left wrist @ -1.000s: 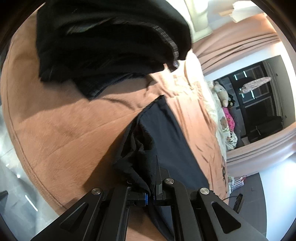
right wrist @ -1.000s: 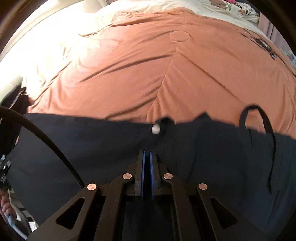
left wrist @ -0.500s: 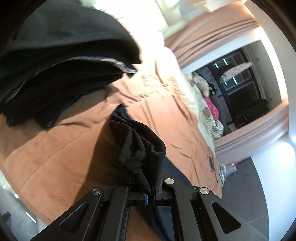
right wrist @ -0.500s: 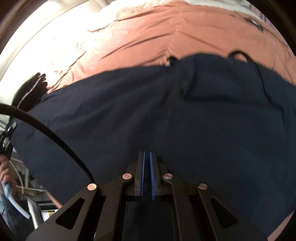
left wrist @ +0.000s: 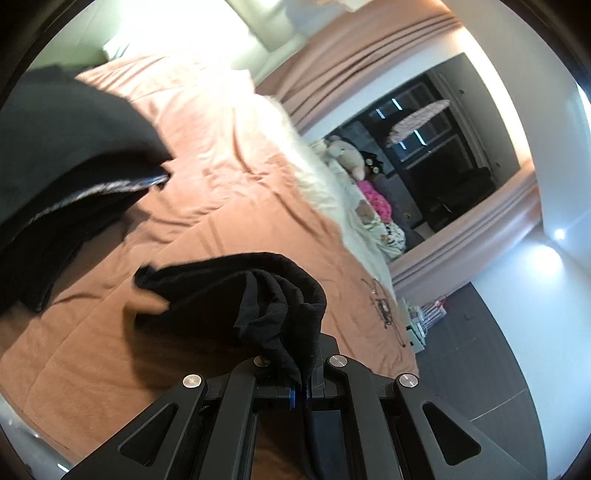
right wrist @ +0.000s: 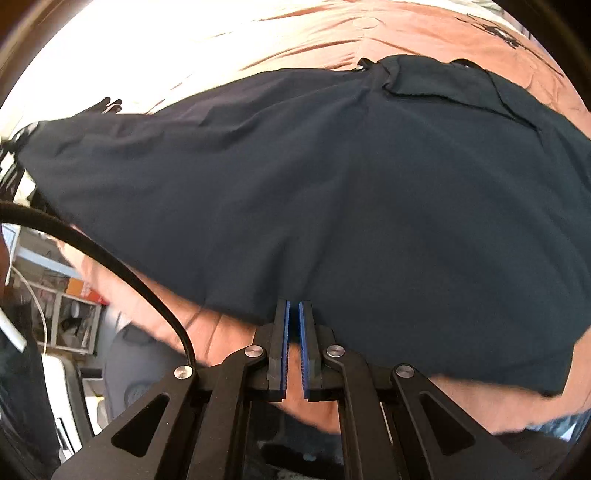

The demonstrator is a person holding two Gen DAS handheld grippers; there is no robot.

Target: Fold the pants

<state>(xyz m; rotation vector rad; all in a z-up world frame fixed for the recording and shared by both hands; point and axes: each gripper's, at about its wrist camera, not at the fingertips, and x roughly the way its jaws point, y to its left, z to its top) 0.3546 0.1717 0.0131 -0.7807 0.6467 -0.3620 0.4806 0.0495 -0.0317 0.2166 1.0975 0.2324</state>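
Dark navy pants [right wrist: 332, 184] lie spread flat across an orange bedspread [right wrist: 406, 33], with the waistband and drawstring at the far right. My right gripper [right wrist: 291, 308] is shut, its blue pads almost touching, and its tips rest at the near edge of the cloth with nothing clamped between them. In the left wrist view my left gripper [left wrist: 301, 391] is shut on a bunched end of the pants [left wrist: 273, 295]. That end hangs lifted above the bedspread [left wrist: 229, 206] and folds over toward the left.
A pile of dark clothes [left wrist: 66, 155] sits on the bed at the left. Stuffed toys [left wrist: 347, 155] and pillows line the far side, before a dark window [left wrist: 443, 155]. A black cable [right wrist: 110, 254] crosses the right wrist view; past the bed's edge stands furniture [right wrist: 66, 314].
My left gripper has risen and rolled, lifting the bunched cloth off the bed. My right gripper has slid back across the pants from the far edge to the near edge, still shut.
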